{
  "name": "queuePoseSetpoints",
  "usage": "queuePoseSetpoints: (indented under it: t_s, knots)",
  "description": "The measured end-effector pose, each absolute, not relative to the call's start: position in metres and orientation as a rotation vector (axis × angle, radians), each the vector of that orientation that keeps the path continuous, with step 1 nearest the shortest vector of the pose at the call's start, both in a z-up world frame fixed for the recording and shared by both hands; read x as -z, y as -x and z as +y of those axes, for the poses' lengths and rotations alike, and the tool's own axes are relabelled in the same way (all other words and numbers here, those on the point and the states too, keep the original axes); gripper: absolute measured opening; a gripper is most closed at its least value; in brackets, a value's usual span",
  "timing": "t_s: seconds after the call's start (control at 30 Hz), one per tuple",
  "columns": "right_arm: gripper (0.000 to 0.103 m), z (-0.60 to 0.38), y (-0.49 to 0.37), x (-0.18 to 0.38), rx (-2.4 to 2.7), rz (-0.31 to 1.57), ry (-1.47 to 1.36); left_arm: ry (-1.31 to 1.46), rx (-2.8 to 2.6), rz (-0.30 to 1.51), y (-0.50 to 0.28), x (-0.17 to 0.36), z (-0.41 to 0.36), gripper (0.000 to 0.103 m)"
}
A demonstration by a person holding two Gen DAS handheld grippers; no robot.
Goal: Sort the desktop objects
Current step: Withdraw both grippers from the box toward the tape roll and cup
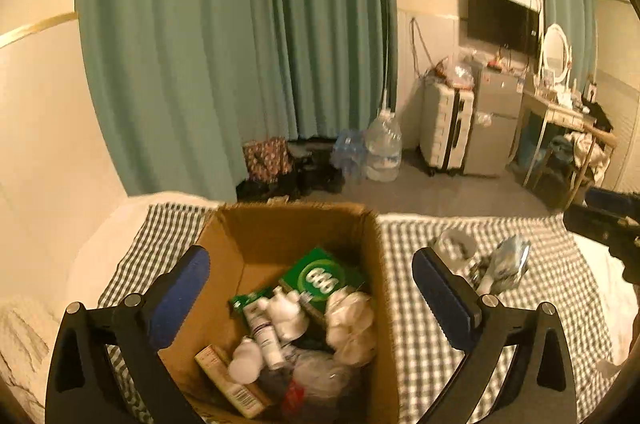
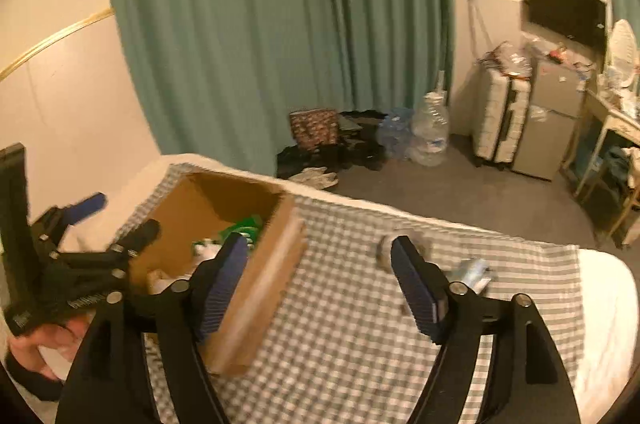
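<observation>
A brown cardboard box [image 1: 288,236] sits on a bed with a grey and white checked cloth [image 1: 460,336], and this box is the thing to look from. Inside the box are a green packet [image 1: 320,274], some small white bottles [image 1: 286,316], a white crumpled lump [image 1: 352,320], a long tan carton [image 1: 228,380] and a grey see-through bag [image 1: 320,376]. The left gripper [image 1: 310,298] hangs over the box. Its blue fingers [image 1: 180,298] are spread very wide, one above the left wall of the box and one just past the right wall, and they hold nothing. The right gripper [image 2: 320,284] hangs to the right of the box, over the cloth. Its fingers [image 2: 224,284] are also spread apart and hold nothing; the left one is in front of the right wall of the box. On the cloth to the right of the box lie a small round grey thing [image 1: 456,244] and a shiny pale blue packet [image 1: 508,260], close to each other. They are blurry, so I cannot tell what they are. A hand [image 2: 48,344] holds the left gripper on the left side of the box. Behind the box, past the bed, hangs a green curtain [image 1: 224,44]. On the floor behind the box are big water bottles [image 1: 382,148], a white suitcase [image 1: 446,128] and a small grey fridge [image 1: 494,120].
</observation>
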State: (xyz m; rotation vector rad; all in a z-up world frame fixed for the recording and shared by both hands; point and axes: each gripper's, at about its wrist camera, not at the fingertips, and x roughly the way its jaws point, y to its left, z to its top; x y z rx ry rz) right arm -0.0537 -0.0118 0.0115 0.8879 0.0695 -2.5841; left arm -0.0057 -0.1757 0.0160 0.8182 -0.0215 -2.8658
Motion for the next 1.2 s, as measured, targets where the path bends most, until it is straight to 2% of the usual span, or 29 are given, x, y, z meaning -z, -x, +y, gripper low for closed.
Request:
queuePoseSetpoints:
  t_s: [0.13,0.5,0.67,1.03,1.2]
  knots:
    - [0.084,0.027,0.055,-0.017,2.646,0.094,-0.891,-0.763,2.895,-0.008,0.007,-0.023,-0.16,0.103]
    - [0.085,0.11,0.074,-0.03,2.715,0.234,-0.943,-0.802,2.948,-0.089,0.027,-0.008,-0.103,0.103]
    - [0.087,0.142,0.104,-0.029,2.762,0.211,-0.955,-0.843,2.951,-0.145,0.044,0.009,-0.078,0.103]
    - [0.087,0.177,0.16,0.044,2.76,0.044,-1.079,-0.94,2.936,-0.269,0.105,0.041,-0.042,0.103]
    - [0.087,0.191,0.182,0.08,2.749,0.014,-1.174,-1.039,2.91,-0.12,0.133,0.086,-0.048,0.103]
